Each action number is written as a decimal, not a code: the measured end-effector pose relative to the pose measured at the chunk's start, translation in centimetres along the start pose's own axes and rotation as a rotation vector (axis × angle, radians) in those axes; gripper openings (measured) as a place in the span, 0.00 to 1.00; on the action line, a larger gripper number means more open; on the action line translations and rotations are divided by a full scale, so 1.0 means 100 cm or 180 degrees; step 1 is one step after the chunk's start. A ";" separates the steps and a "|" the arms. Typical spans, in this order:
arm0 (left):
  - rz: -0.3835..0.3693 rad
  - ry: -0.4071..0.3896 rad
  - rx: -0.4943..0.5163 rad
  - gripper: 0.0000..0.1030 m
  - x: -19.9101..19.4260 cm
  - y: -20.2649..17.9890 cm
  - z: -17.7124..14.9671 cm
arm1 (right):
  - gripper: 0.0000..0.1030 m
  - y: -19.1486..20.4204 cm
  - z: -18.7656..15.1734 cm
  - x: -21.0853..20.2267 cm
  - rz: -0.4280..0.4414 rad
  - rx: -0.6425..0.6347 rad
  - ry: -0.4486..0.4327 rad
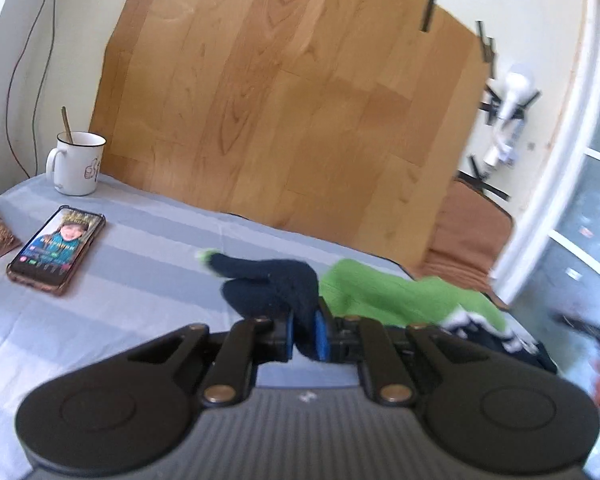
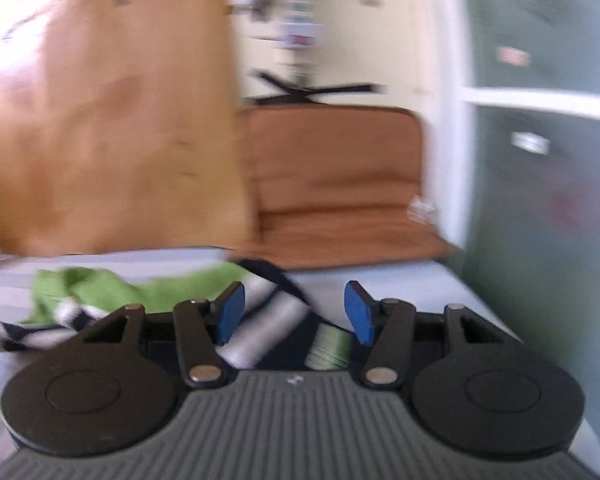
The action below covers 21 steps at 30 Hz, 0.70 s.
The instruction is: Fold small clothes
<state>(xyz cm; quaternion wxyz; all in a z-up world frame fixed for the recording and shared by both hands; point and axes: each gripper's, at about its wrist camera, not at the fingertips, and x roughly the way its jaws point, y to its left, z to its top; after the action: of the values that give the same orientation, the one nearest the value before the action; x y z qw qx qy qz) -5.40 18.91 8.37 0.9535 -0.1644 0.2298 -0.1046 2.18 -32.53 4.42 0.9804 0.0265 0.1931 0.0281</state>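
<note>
A small garment lies on the blue-grey striped bedsheet (image 1: 140, 280). It has a navy sleeve (image 1: 268, 280), a green body (image 1: 384, 292) and navy-and-white stripes (image 1: 480, 324). My left gripper (image 1: 306, 334) is shut on the navy sleeve, its blue pads pinching the fabric. In the blurred right wrist view my right gripper (image 2: 294, 312) is open and empty, just above the striped part (image 2: 268, 328) of the garment, with the green part (image 2: 112, 292) to its left.
A phone (image 1: 56, 250) with a lit screen and a white mug (image 1: 76, 164) with a spoon sit at the far left of the sheet. A wood-pattern board (image 1: 284, 100) leans on the wall behind. A brown cushion (image 2: 332, 184) lies beyond the bed.
</note>
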 end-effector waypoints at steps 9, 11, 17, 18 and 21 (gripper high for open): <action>-0.0099 -0.0183 0.0518 0.54 -0.025 -0.021 -0.002 | 0.56 0.047 0.029 0.078 0.0498 -0.0287 0.0275; -0.0075 -0.0152 0.0542 0.54 -0.002 -0.027 0.009 | 0.56 0.051 0.026 0.093 0.0555 -0.0307 0.0461; -0.0105 0.0415 0.0597 0.64 0.124 -0.030 0.022 | 0.61 0.064 0.055 0.113 0.0823 -0.0548 0.0507; -0.0090 0.0502 0.0631 0.70 0.146 -0.029 0.021 | 0.67 0.066 0.059 0.123 0.0845 -0.0590 0.0540; -0.0035 0.0737 0.0616 0.72 0.200 -0.027 0.016 | 0.76 0.070 0.063 0.154 0.0805 -0.0724 0.0731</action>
<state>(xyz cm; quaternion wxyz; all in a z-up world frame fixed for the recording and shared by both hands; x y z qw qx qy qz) 12.44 11.37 2.63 0.9315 -0.0598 0.3262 -0.1497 18.53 -24.83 4.89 0.9373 -0.0636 0.2943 0.1755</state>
